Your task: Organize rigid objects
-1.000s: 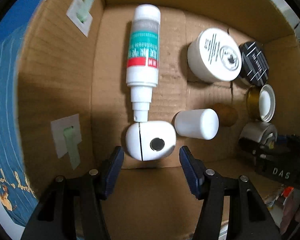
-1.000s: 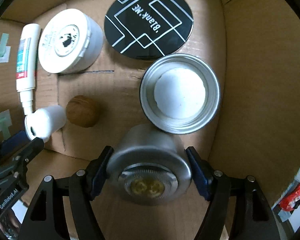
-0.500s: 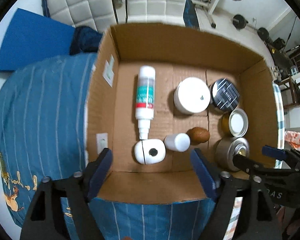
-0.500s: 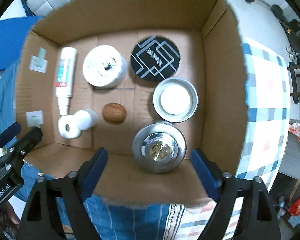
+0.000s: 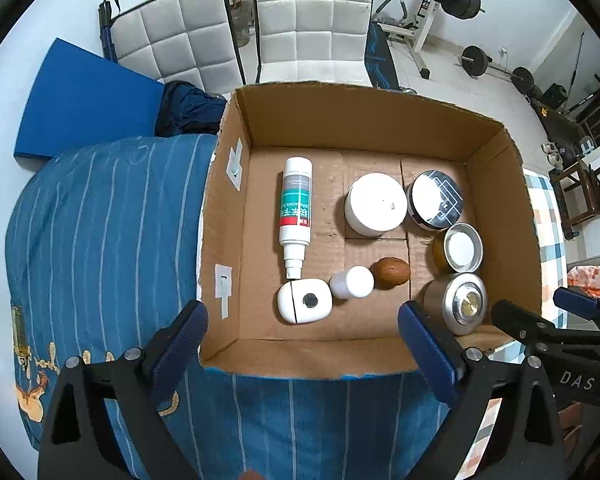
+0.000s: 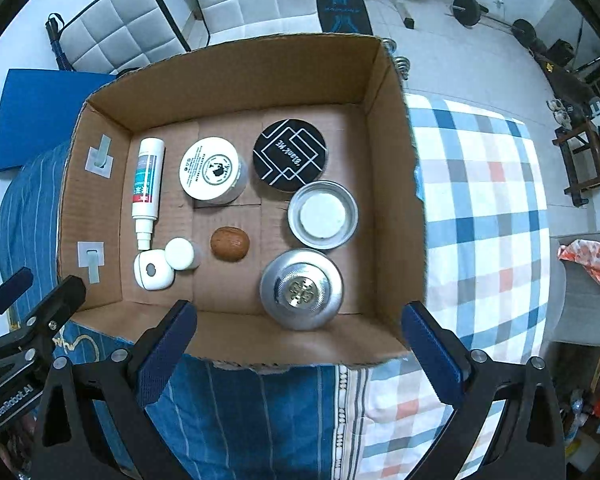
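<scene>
An open cardboard box (image 5: pixel 364 120) (image 6: pixel 236 76) holds a white spray bottle (image 5: pixel 295 208) (image 6: pixel 146 188), a white case (image 5: pixel 304 302) (image 6: pixel 153 270), a small white cap (image 5: pixel 352 282) (image 6: pixel 180 254), a walnut (image 5: pixel 390 273) (image 6: pixel 229 243), a white jar (image 5: pixel 375 204) (image 6: pixel 212 170), a black round tin (image 5: pixel 436 200) (image 6: pixel 289 155), an open metal tin (image 5: pixel 460 248) (image 6: pixel 323 215) and a silver canister (image 5: pixel 462 304) (image 6: pixel 302 289). My left gripper (image 5: pixel 302 350) is open and empty, above the box's near wall. My right gripper (image 6: pixel 298 350) is open and empty, above the near wall by the canister.
The box sits on a blue striped cover (image 5: pixel 100 240) next to a checked cloth (image 6: pixel 484 208). White padded chairs (image 5: pixel 312 20) and a blue mat (image 5: pixel 84 96) stand behind. Weights and a bench (image 5: pixel 460 0) fill the floor at the back right.
Both grippers have pulled up and back out of the box, jaws wider. The white case and the silver canister that sat between the fingers now rest on the box floor.
</scene>
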The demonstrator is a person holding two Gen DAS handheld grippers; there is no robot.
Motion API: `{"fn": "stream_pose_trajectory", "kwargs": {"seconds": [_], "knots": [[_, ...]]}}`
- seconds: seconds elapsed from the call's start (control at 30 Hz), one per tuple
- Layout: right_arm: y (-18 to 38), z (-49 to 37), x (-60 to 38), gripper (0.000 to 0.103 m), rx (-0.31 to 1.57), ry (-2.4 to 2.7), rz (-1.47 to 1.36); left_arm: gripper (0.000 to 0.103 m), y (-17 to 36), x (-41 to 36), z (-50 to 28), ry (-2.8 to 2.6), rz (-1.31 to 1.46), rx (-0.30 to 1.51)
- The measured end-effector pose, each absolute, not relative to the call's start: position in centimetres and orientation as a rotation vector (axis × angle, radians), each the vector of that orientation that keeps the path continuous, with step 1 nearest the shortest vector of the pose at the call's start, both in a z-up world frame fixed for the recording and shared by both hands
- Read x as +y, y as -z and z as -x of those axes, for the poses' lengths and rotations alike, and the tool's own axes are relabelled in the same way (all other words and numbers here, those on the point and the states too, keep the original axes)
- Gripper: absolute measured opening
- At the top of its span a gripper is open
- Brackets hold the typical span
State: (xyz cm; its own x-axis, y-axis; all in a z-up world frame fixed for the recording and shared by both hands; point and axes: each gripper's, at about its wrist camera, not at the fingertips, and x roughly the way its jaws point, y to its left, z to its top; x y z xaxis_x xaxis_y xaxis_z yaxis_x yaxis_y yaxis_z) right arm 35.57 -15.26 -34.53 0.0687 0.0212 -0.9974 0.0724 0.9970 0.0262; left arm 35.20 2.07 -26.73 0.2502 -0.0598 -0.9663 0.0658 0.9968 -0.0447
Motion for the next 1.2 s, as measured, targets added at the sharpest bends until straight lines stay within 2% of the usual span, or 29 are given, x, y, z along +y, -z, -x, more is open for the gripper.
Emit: {"fn": "stream_pose_trajectory", "kwargs": {"seconds": [0.27,0.6,1.2], "knots": [[31.2,-33.1,-15.7,0.103,1.434,0.035,-0.087,0.098,22.7,1.8,-32.6,0.081,0.005,1.209],[21.3,-25.8,-15.9,0.103,1.262,0.005,-0.102,0.098,13.0,1.9,-24.8,0.078,-0.004,1.031],[7.7,-15.2,-16.2,0.103,1.16,-0.022,-0.084,0.098,3.9,2.3,-16.9,0.111,0.003,1.016]]}}
